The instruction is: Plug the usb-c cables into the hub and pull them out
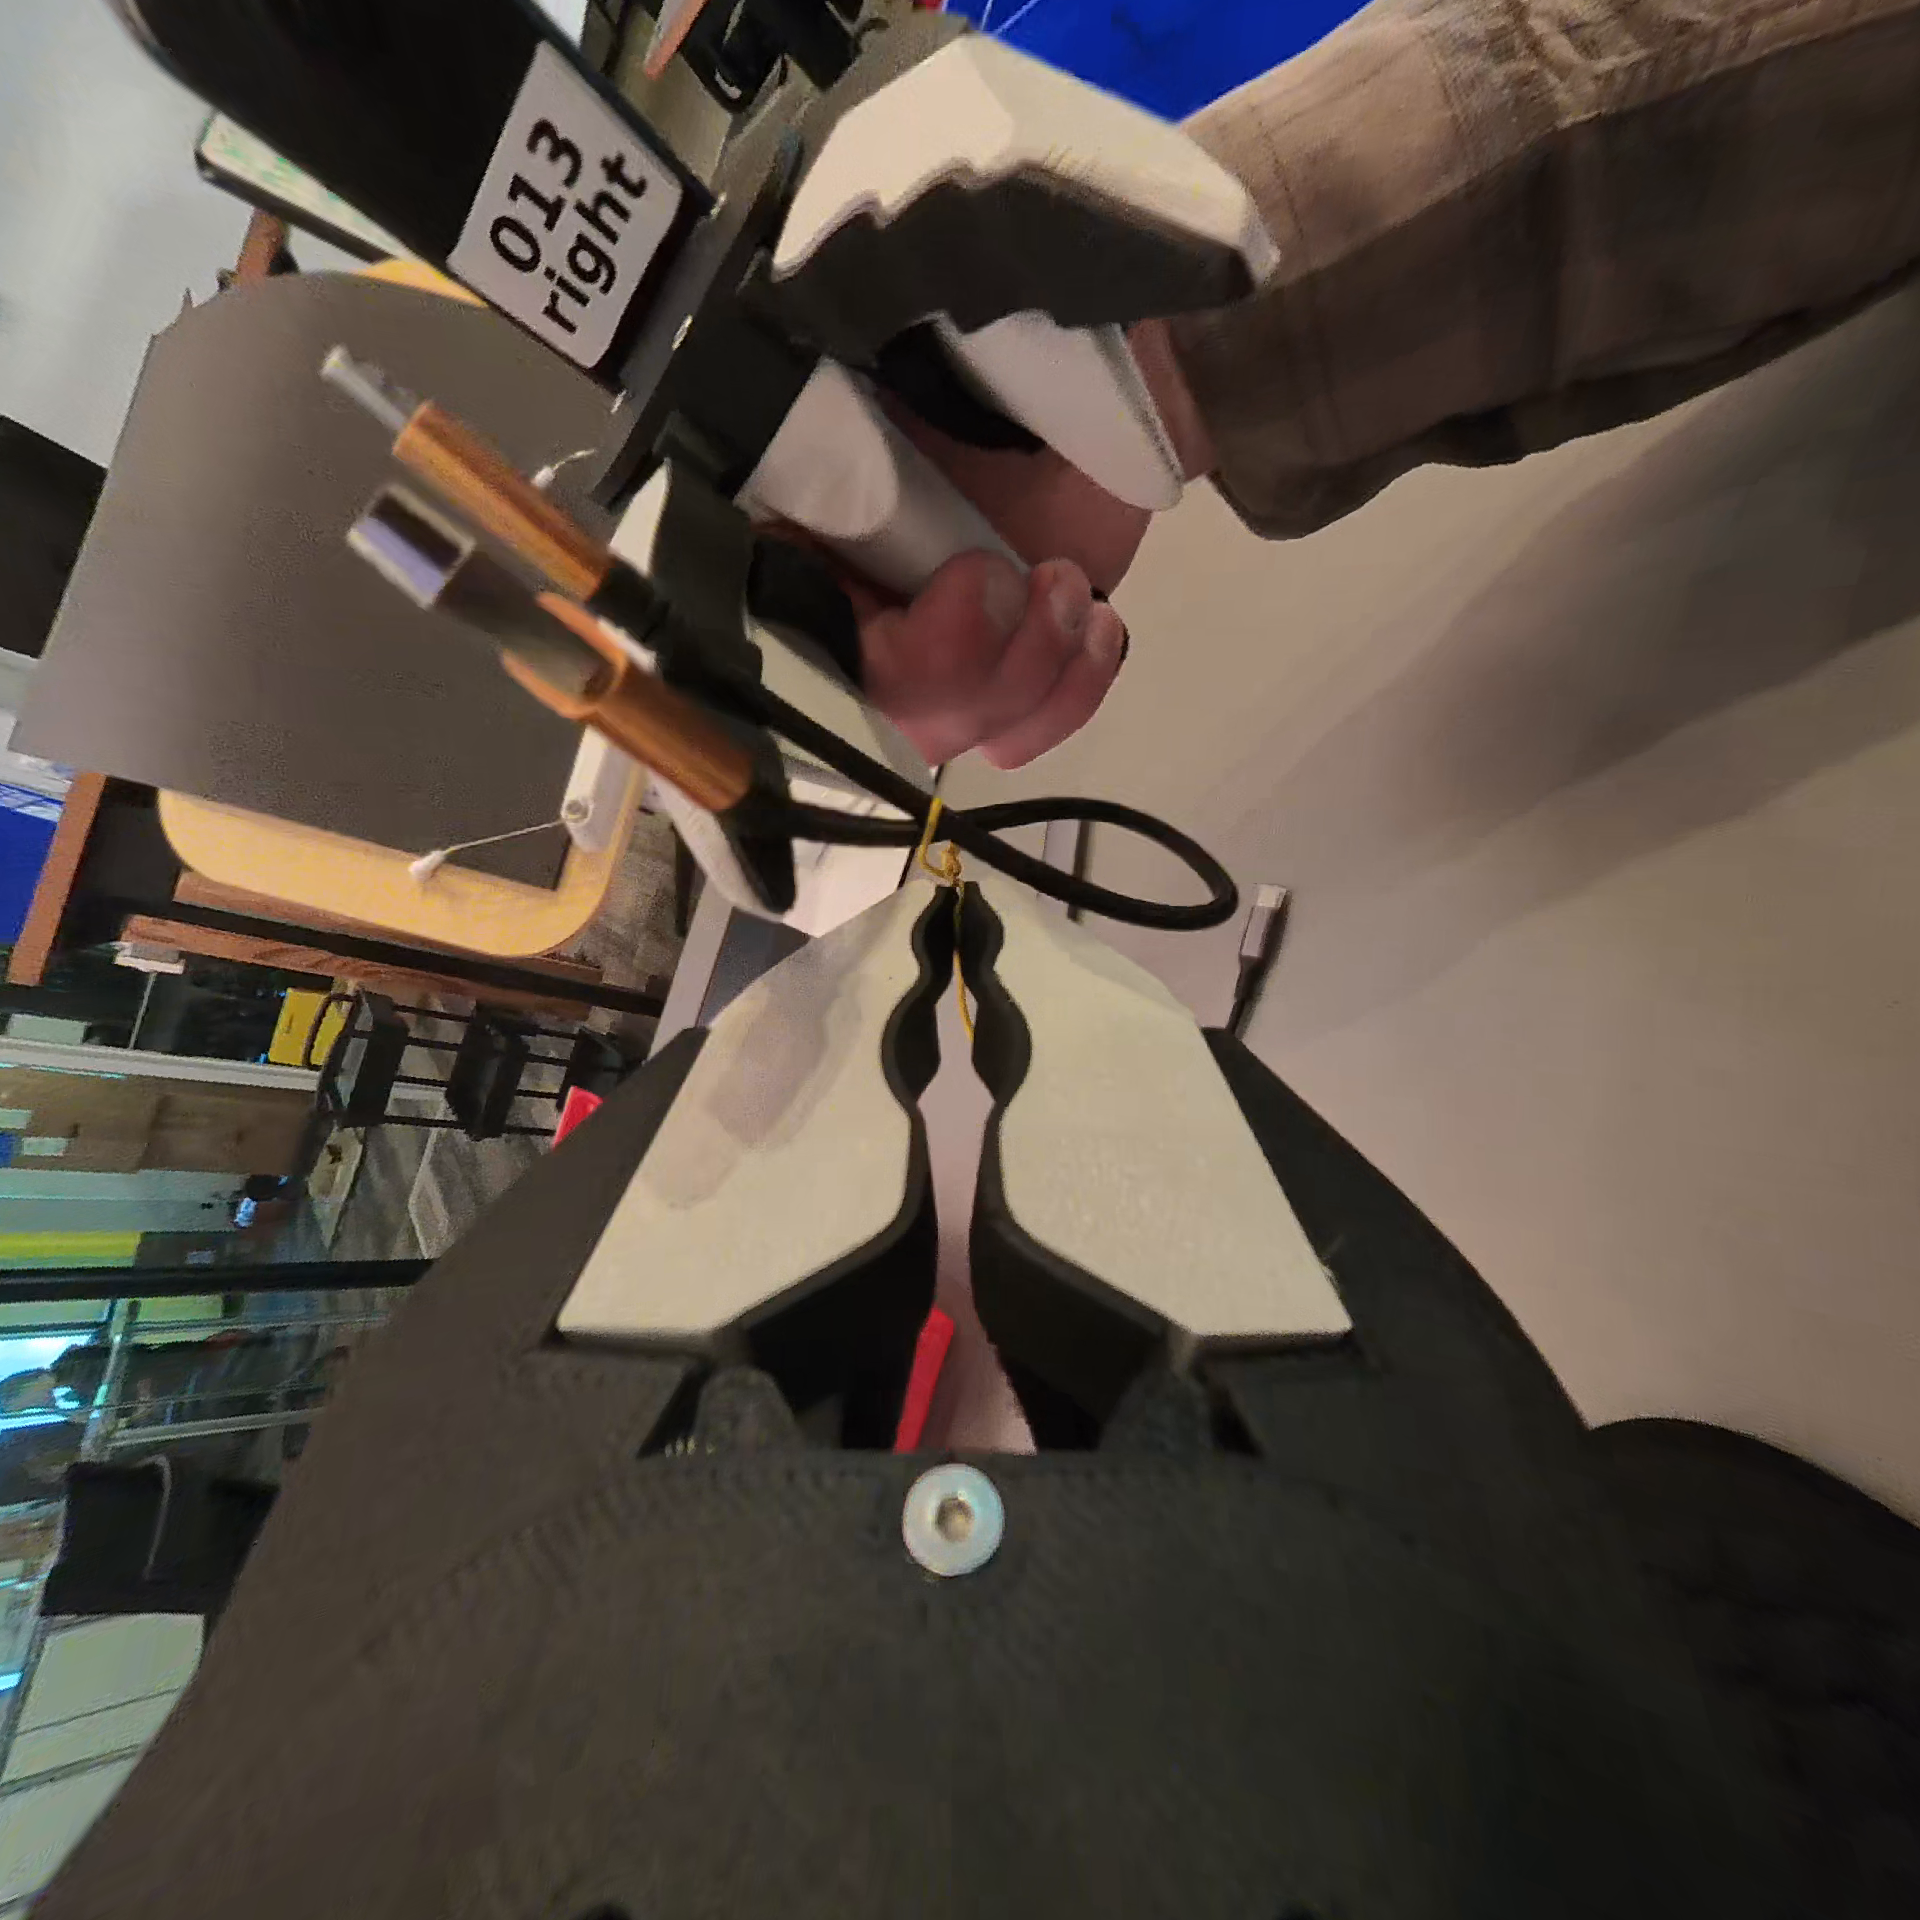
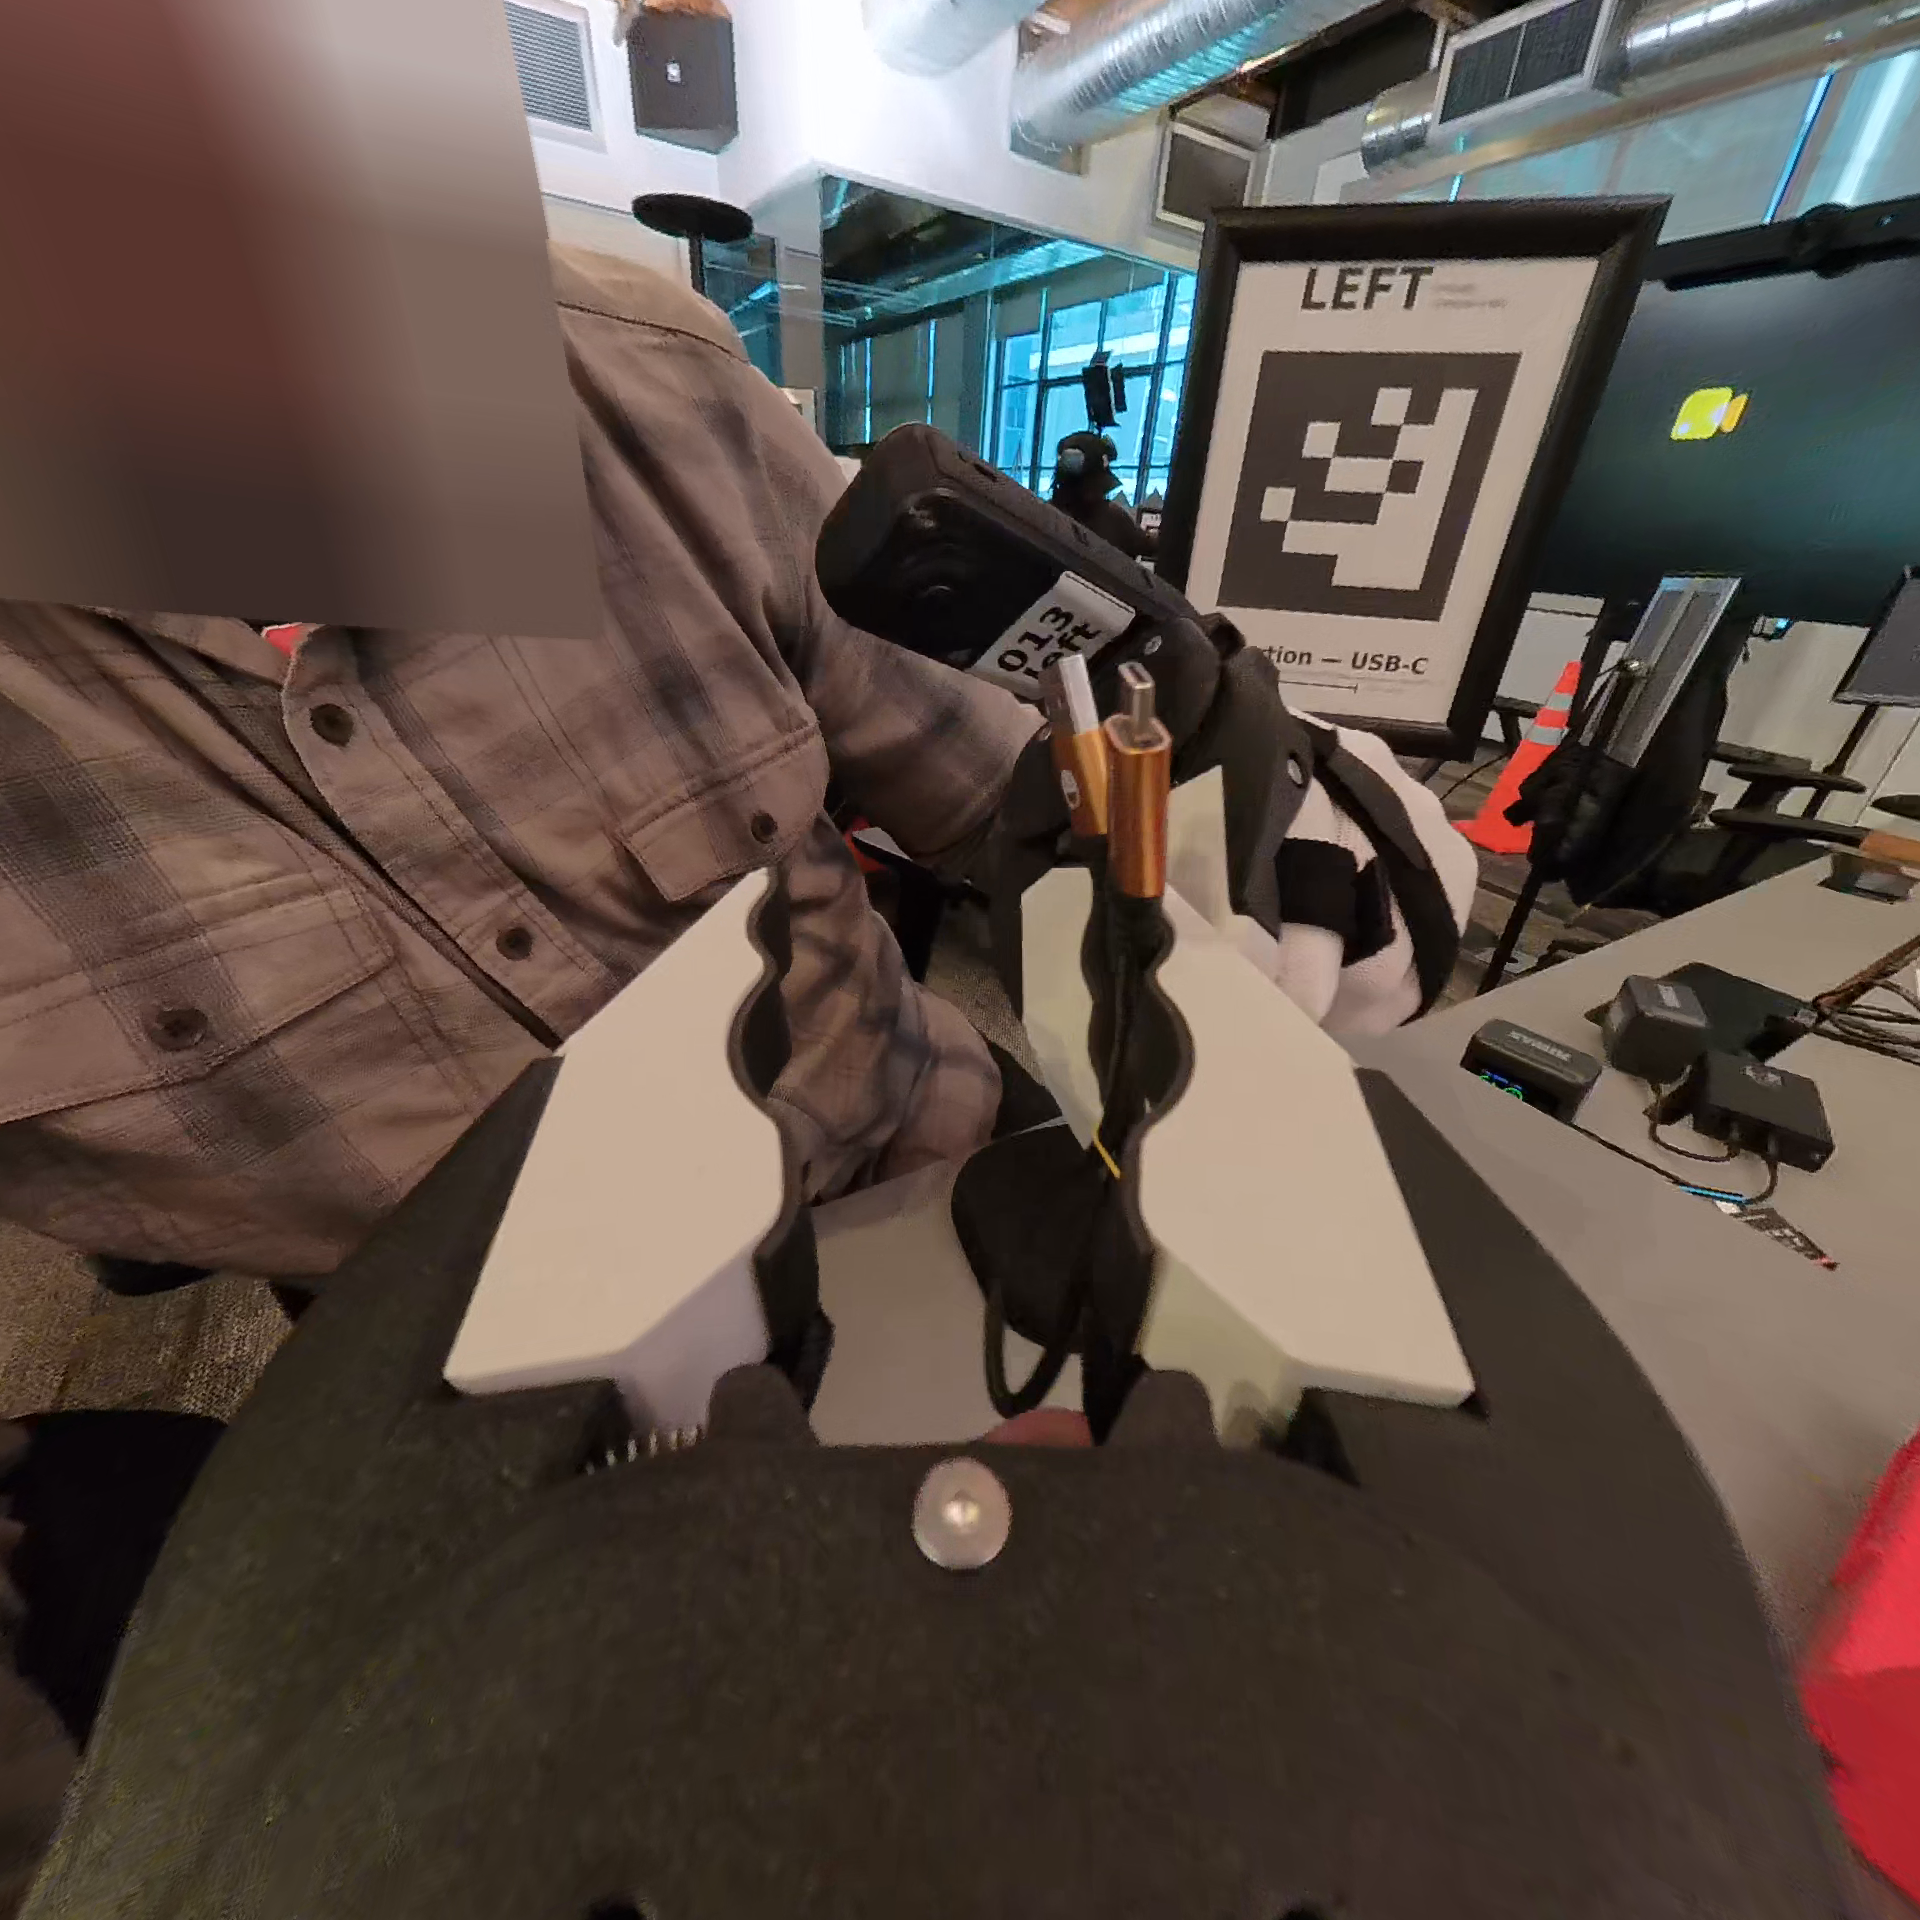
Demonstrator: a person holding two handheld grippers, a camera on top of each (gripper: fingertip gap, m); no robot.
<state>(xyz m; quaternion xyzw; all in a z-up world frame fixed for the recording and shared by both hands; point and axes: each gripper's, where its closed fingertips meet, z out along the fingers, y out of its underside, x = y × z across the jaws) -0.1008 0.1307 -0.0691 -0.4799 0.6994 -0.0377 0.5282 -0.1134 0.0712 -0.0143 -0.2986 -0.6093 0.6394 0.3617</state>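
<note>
I'm seeing a white printed label (image 1: 566, 213) on the black camera housing (image 1: 343, 135) up-left of my left tool (image 1: 951, 904). Beyond my right tool (image 2: 951, 894), I'm reading a similar label (image 2: 1049, 639) and, farther right, a framed sign (image 2: 1382, 468) bearing a heading, a square marker and a caption.

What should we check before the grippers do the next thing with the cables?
1. Left gripper pinching the yellow tie: ok, fingertips closed on it.
2. Yellow tie off the black cable: not ok, it wraps the loop.
3. Right gripper clamped on the cable: not ok, jaws stand apart and the cable only lies along one finger.
4. Orange plugs free, pointing outward: ok.
5. Hub in sight: cannot tell, only small black boxes on the grey table.
</note>
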